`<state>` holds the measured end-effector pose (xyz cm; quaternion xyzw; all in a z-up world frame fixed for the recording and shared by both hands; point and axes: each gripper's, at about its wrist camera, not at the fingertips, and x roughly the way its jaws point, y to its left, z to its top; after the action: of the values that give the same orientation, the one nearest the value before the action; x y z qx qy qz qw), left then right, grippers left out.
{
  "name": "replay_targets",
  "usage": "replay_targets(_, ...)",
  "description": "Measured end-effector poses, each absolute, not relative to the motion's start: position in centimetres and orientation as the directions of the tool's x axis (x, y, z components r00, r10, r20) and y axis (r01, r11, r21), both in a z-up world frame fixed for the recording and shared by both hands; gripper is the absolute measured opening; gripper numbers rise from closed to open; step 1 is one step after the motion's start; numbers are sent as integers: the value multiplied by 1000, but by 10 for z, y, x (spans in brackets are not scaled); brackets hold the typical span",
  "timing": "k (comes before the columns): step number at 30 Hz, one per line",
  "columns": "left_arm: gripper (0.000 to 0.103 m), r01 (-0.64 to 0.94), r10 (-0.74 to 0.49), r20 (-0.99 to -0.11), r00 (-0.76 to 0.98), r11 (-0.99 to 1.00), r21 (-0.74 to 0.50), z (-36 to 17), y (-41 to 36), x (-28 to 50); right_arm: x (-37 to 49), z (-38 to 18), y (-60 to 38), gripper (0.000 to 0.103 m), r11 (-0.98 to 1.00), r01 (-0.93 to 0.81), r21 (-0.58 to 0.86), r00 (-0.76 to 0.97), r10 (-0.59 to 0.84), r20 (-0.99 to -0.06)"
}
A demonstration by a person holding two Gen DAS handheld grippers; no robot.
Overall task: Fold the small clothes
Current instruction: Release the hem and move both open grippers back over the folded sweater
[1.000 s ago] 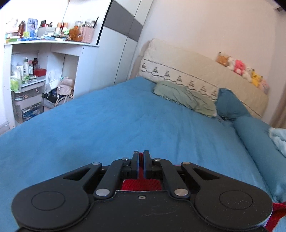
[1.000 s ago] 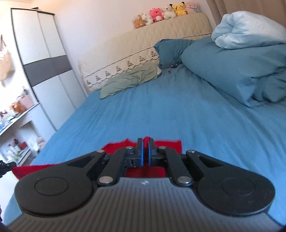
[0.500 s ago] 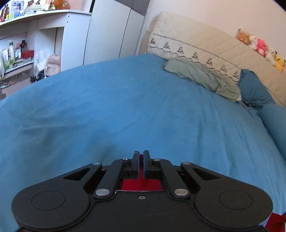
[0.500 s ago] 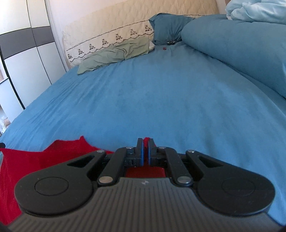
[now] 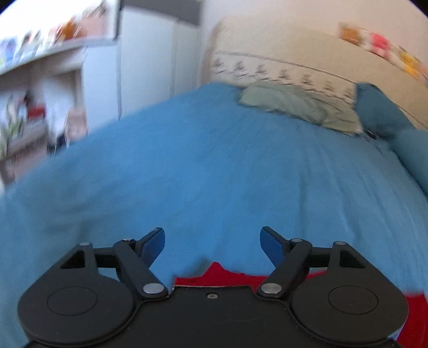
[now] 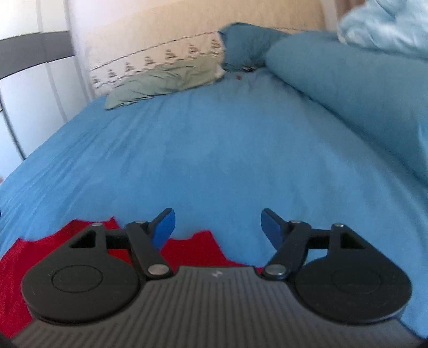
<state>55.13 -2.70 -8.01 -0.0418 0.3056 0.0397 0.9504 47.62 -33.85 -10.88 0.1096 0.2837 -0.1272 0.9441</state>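
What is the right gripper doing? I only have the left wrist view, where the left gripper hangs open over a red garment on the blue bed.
Observer: The right gripper is open too, with nothing between its fingers.
Operator: Is any red cloth under it?
Observer: Yes. The red garment lies flat on the blue bedsheet beneath the gripper and spreads to the left edge of that view.
Operator: Anything at the right side of the bed?
Observer: A crumpled light blue blanket sits on top of a bulky blue duvet at the far right.
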Motion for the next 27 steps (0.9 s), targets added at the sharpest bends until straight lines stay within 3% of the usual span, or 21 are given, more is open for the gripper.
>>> replay_targets(4, 102, -7, 12, -556, 831, 1000, 11, -56, -33, 502, 440, -83, -318, 96, 970, 226, 90, 823, -140, -551)
replay_targets(8, 103, 106, -89, -638, 765, 994, -12, -72, -42, 467, 404, -82, -279, 98, 985, 139, 103, 813, -55, -579)
replay_targets(15, 102, 115, -73, -756, 650, 993, 3, -139, -41, 442, 394, -134, -227, 98, 988, 85, 127, 741, 23, -671)
replay_targets(19, 103, 84, -38, -790, 611, 996, 17, -164, -29, 444, 393, -164, -233, 98, 984, 167, 60, 693, -74, -717)
replay_targets(27, 103, 114, -65, -793, 605, 993, 6, -173, -20, 439, 368, -170, -260, 98, 974, 223, 33, 700, -137, -701)
